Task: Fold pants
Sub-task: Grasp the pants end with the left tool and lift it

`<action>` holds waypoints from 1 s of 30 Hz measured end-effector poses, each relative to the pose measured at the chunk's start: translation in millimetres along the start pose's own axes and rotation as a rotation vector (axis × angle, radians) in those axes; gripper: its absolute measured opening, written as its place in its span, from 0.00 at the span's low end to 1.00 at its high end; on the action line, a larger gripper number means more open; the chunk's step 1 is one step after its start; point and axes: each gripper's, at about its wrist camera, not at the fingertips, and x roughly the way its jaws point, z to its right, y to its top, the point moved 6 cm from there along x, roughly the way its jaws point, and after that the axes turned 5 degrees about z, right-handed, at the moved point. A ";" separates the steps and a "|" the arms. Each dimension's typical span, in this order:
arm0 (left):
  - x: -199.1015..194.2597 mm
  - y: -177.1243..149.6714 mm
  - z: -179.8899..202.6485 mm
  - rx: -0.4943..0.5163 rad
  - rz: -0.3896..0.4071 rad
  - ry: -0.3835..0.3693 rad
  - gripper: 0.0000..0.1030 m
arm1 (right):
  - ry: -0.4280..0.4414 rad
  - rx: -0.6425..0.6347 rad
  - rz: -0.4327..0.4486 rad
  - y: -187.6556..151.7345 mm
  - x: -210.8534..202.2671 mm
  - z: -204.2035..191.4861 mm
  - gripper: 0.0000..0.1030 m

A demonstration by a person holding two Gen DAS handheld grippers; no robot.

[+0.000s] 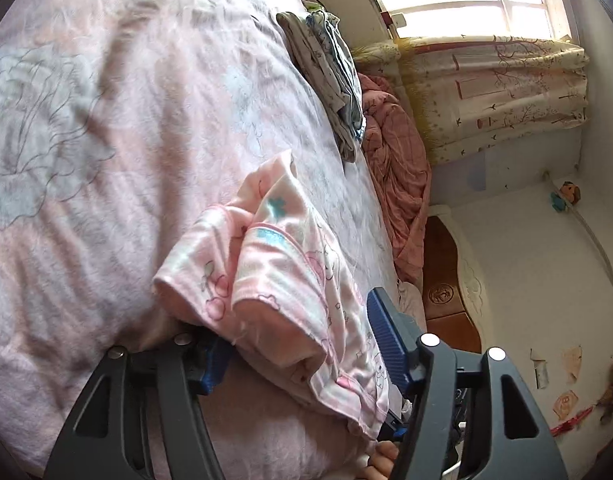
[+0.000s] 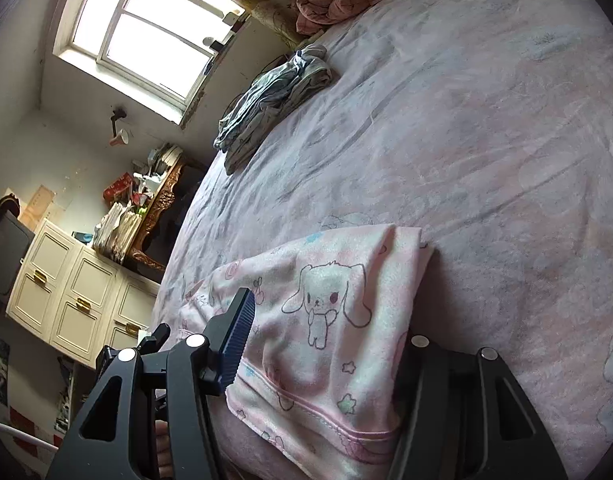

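Straddling the pink pants (image 1: 290, 280) on the bed (image 1: 106, 160), left tongs (image 1: 302, 356) and right tongs (image 2: 322, 360) gape wide, gripping nothing.

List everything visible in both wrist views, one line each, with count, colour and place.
pants: one pair, pink with bunny print, bunched on the bed between both grippers' fingers
bed sheet: one, pale pink and grey floral, covering the bed
folded clothes: one pile, grey-blue, far bed edge
quilt: one, rust pink, crumpled by the curtain
curtain: one, cream patterned, below the window
window: one, white frame
cabinet: one, cream, beside the bed
left gripper: black, blue pads, open around pants
right gripper: same, open around pants
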 end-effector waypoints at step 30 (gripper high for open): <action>-23.3 28.9 68.9 0.711 0.240 0.099 0.16 | -0.139 -0.444 0.137 5.6 -7.4 -82.5 0.10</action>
